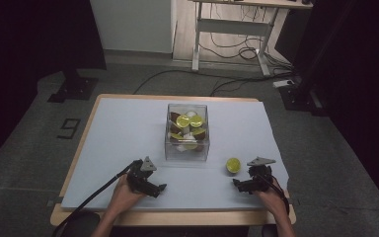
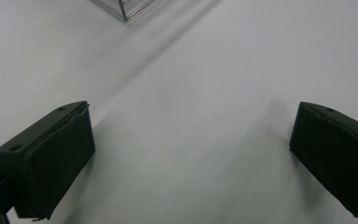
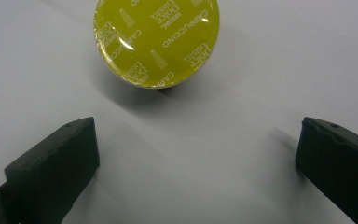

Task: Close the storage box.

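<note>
A clear plastic box (image 1: 187, 132) sits mid-table, holding several coffee capsules with yellow-green lids. One loose capsule (image 1: 233, 165) lies on the white sheet to the box's right; its lid (image 3: 157, 41) reads cappuccino. My right gripper (image 1: 242, 185) rests on the table just short of that capsule, jaws wide apart and empty (image 3: 198, 158). My left gripper (image 1: 155, 189) lies near the box's front left corner, open, nothing between its jaws (image 2: 191, 154). A corner of the box (image 2: 123, 9) shows at the top of the left gripper view.
The white sheet (image 1: 123, 133) covers a wooden table (image 1: 94, 106) with bare room on the left and right of the box. Beyond the table are a desk frame (image 1: 232, 29), floor cables (image 1: 177, 74) and dark stands.
</note>
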